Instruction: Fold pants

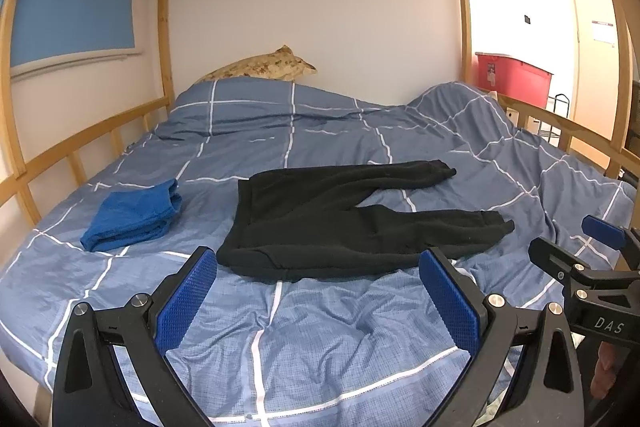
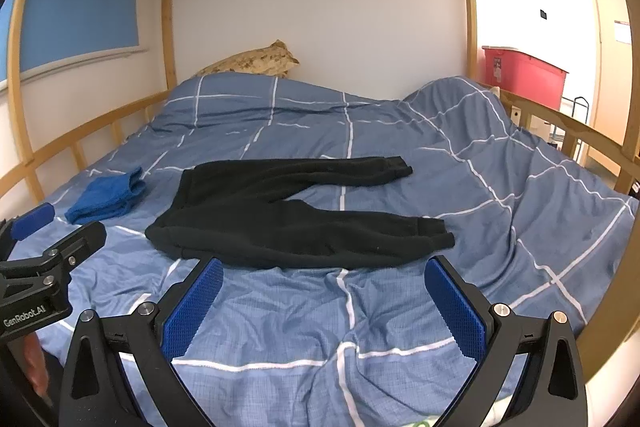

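Note:
Black pants (image 1: 328,219) lie flat on the blue checked duvet (image 1: 320,339), waistband to the left, both legs spread out to the right. They also show in the right wrist view (image 2: 280,219). My left gripper (image 1: 318,263) is open and empty, held above the duvet just short of the pants' near edge. My right gripper (image 2: 324,267) is open and empty, also just short of the near edge. The right gripper shows at the right edge of the left wrist view (image 1: 580,247); the left gripper shows at the left edge of the right wrist view (image 2: 60,231).
A folded blue cloth (image 1: 132,215) lies on the duvet left of the pants. A patterned pillow (image 1: 260,67) sits at the headboard wall. Wooden rails (image 1: 80,147) run along both bed sides. The duvet bunches up at the right (image 1: 460,107). A red bin (image 1: 516,75) stands beyond.

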A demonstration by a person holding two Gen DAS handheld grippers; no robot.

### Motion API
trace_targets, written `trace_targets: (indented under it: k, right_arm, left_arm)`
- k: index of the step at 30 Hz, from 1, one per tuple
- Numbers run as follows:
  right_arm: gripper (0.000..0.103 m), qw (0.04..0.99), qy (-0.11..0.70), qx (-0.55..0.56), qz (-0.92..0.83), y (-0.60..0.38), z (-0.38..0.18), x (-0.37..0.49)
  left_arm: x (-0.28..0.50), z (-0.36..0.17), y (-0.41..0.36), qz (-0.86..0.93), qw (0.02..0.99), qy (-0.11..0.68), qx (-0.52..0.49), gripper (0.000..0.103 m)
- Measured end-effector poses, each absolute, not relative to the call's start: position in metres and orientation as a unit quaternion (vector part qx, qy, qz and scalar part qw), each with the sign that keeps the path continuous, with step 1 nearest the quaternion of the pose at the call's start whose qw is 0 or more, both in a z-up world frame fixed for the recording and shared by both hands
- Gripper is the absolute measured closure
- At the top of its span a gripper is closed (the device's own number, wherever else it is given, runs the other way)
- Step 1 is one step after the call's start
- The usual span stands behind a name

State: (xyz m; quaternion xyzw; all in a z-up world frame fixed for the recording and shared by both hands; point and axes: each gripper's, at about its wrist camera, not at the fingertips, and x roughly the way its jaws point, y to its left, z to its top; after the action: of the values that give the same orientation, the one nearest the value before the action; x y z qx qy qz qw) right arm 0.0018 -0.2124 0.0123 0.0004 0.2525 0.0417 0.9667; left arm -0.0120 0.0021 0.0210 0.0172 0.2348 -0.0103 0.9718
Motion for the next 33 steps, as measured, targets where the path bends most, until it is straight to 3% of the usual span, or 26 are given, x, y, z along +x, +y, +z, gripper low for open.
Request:
trace_targets:
  k: [33]
  right_arm:
    - [0.001, 0.968, 0.247, -0.001, 0.042, -0.2126, 0.0174, 0.0016]
  left_arm:
    - [-0.0163, 0.0276, 0.0, -0.013, 0.975, 0.22, 0.02, 0.0]
